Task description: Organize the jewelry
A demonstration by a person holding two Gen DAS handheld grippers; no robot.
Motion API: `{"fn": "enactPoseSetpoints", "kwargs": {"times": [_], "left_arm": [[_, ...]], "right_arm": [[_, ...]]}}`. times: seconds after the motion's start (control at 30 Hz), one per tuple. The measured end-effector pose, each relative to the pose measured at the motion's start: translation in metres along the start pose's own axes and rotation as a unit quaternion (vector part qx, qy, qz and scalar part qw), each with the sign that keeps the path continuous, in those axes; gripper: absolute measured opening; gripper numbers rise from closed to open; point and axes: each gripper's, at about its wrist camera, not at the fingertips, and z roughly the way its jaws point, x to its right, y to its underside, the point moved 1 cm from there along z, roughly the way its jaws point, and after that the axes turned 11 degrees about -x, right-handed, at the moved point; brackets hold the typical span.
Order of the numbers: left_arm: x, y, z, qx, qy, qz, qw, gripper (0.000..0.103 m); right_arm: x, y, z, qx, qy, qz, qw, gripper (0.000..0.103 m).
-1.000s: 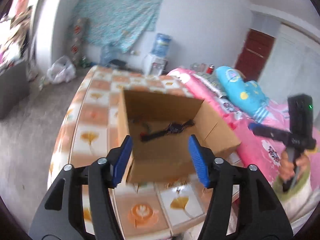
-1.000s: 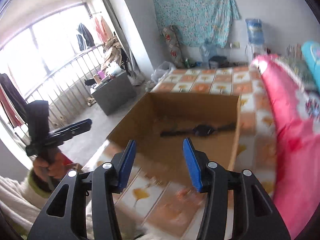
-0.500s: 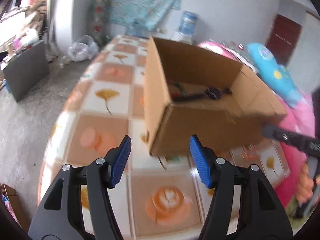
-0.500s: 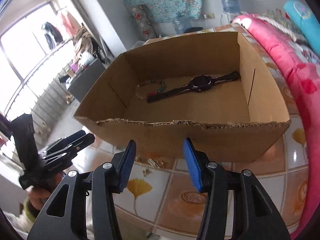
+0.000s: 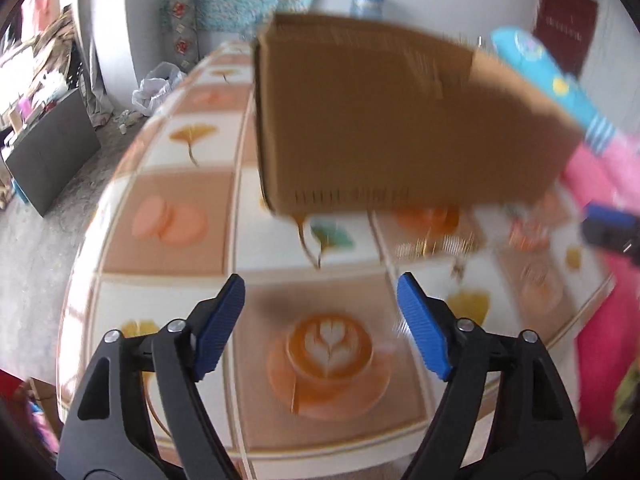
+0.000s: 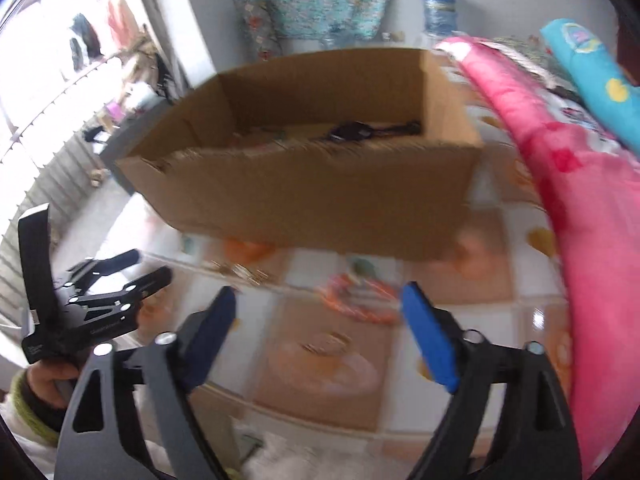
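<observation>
Right wrist | cardboard box (image 6: 304, 184) open-topped; black watch (image 6: 360, 131) inside; blurred

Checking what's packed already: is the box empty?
No. A black watch lies inside the box, with something small and blurred beside it.

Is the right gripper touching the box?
Apart. In the right wrist view the right gripper has open, empty jaws that have just been opening, with bare patterned table showing between its fingertips and the box.
</observation>
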Motion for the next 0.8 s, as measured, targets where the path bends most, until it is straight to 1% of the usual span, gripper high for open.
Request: {"fn": "enactPoseSetpoints", "kwargs": {"times": [0.07, 0.13, 0.17, 0.2, 0.23, 0.27, 0.3, 0.37, 0.4, 0.47, 0.5, 0.57, 0.6, 0.63, 0.67, 0.7, 0.73, 0.8], "left_arm": [[0.009, 0.005, 0.003, 0.000, -0.034, 0.029, 0.9990, 0.083], [0.016, 0.007, 0.002, 0.008, -0.053, 0.046, 0.9975, 0.087], [0.017, 0.007, 0.003, 0.007, -0.056, 0.049, 0.9972, 0.088], [0.017, 0.007, 0.003, 0.006, -0.056, 0.046, 0.9973, 0.092], [0.014, 0.006, 0.004, 0.002, -0.055, 0.036, 0.9978, 0.095], [0.012, 0.006, 0.005, -0.002, -0.049, 0.028, 0.9984, 0.095], [0.010, 0.006, 0.005, -0.004, -0.043, 0.022, 0.9988, 0.095], [0.011, 0.007, 0.004, 0.000, -0.045, 0.024, 0.9987, 0.095], [0.011, 0.007, 0.004, 0.004, -0.047, 0.027, 0.9985, 0.095], [0.011, 0.007, 0.004, 0.002, -0.045, 0.028, 0.9986, 0.096], [0.010, 0.006, 0.004, -0.003, -0.042, 0.027, 0.9987, 0.096], [0.010, 0.004, 0.004, -0.010, -0.042, 0.028, 0.9987, 0.096], [0.010, 0.004, 0.004, -0.012, -0.041, 0.029, 0.9987, 0.096], [0.010, 0.003, 0.004, -0.015, -0.040, 0.028, 0.9987, 0.096], [0.010, 0.003, 0.004, -0.016, -0.040, 0.027, 0.9987, 0.096], [0.010, 0.003, 0.004, -0.015, -0.041, 0.027, 0.9987, 0.096], [0.009, 0.002, 0.005, -0.015, -0.042, 0.027, 0.9986, 0.096], [0.010, 0.003, 0.004, -0.015, -0.042, 0.025, 0.9987, 0.096]], "right_arm": [[0.004, 0.007, 0.001, -0.016, 0.028, -0.005, 0.999, 0.088], [0.009, 0.010, 0.003, -0.022, 0.060, -0.010, 0.998, 0.090], [0.009, 0.011, 0.002, -0.023, 0.083, -0.012, 0.996, 0.091], [0.009, 0.012, 0.001, -0.019, 0.117, -0.013, 0.993, 0.092], [0.009, 0.012, -0.001, -0.012, 0.143, -0.016, 0.990, 0.092], [0.009, 0.011, -0.003, -0.004, 0.159, -0.024, 0.987, 0.093], [0.007, 0.012, -0.006, 0.003, 0.166, -0.031, 0.986, 0.093], [0.003, 0.011, -0.014, 0.022, 0.177, -0.043, 0.983, 0.095], [0.001, 0.011, -0.022, 0.041, 0.181, -0.045, 0.982, 0.095], [0.000, 0.011, -0.037, 0.075, 0.182, -0.042, 0.979, 0.096], [-0.001, 0.012, -0.048, 0.102, 0.169, -0.044, 0.979, 0.096], [-0.003, 0.013, -0.058, 0.138, 0.135, -0.056, 0.980, 0.096], [-0.004, 0.017, -0.059, 0.148, 0.119, -0.065, 0.980, 0.096], [-0.006, 0.020, -0.055, 0.150, 0.108, -0.078, 0.980, 0.096], [-0.009, 0.020, -0.047, 0.130, 0.117, -0.084, 0.981, 0.096], [-0.011, 0.021, -0.039, 0.112, 0.117, -0.089, 0.983, 0.096], [-0.011, 0.021, -0.035, 0.104, 0.109, -0.090, 0.984, 0.096], [-0.016, 0.025, -0.028, 0.095, 0.078, -0.083, 0.989, 0.096]]}}
